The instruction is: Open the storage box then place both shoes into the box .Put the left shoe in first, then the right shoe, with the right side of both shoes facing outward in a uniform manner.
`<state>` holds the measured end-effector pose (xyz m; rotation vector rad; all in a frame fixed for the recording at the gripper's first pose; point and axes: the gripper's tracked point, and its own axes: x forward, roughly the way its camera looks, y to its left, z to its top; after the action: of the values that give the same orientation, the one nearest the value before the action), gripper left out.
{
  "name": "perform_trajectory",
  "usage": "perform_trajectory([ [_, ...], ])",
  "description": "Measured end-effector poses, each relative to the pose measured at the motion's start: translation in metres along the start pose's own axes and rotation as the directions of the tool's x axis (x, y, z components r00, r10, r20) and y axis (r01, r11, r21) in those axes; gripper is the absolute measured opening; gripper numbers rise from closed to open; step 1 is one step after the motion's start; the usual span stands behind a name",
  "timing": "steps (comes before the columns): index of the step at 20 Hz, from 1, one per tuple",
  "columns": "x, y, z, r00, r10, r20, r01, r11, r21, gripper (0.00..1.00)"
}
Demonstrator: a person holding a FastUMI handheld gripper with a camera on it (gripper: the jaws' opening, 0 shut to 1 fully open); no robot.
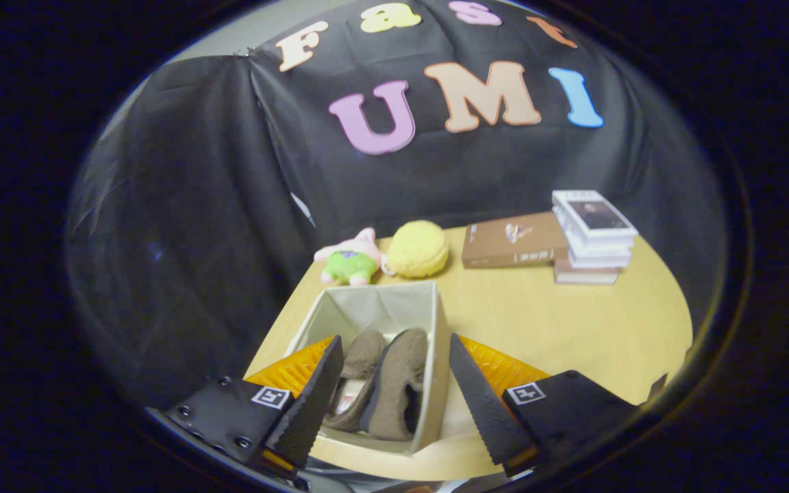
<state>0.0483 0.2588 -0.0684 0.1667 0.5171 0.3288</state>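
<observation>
Two shoes (384,383) fill one storage box (435,356) (claw (394,404) spread wide, empty).

claw (391,390) fingers hide the box's (435,356) near corners.

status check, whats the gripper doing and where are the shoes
Gripper open, holding nothing, fingers spread above the storage box. Box open, both shoes inside: one shoe beside the other shoe. Nothing in the way; plush toys and books sit beyond.
</observation>
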Motion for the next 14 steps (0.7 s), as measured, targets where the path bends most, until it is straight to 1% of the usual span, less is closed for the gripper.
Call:
perform_trajectory([
  [2,-0.018,-0.021,0.034,0.990,-0.029,0.137,0.032,0.999,-0.022,0.99],
  [4,-0.037,-0.045,0.065,0.966,-0.064,0.249,0.077,0.996,-0.041,0.98],
  [6,-0.051,-0.066,0.089,0.939,-0.087,0.333,0.114,0.991,-0.063,0.98],
  [8,-0.068,-0.080,0.110,0.913,-0.082,0.399,0.126,0.988,-0.084,0.98],
  [9,-0.076,-0.084,0.111,0.901,-0.065,0.429,0.115,0.989,-0.093,0.98],
  [11,-0.088,-0.091,0.123,0.874,-0.052,0.484,0.121,0.986,-0.112,0.98],
  [13,-0.099,-0.100,0.130,0.847,-0.062,0.529,0.164,0.975,-0.148,0.98],
  [14,-0.105,-0.102,0.130,0.839,-0.071,0.540,0.184,0.970,-0.159,0.98],
])
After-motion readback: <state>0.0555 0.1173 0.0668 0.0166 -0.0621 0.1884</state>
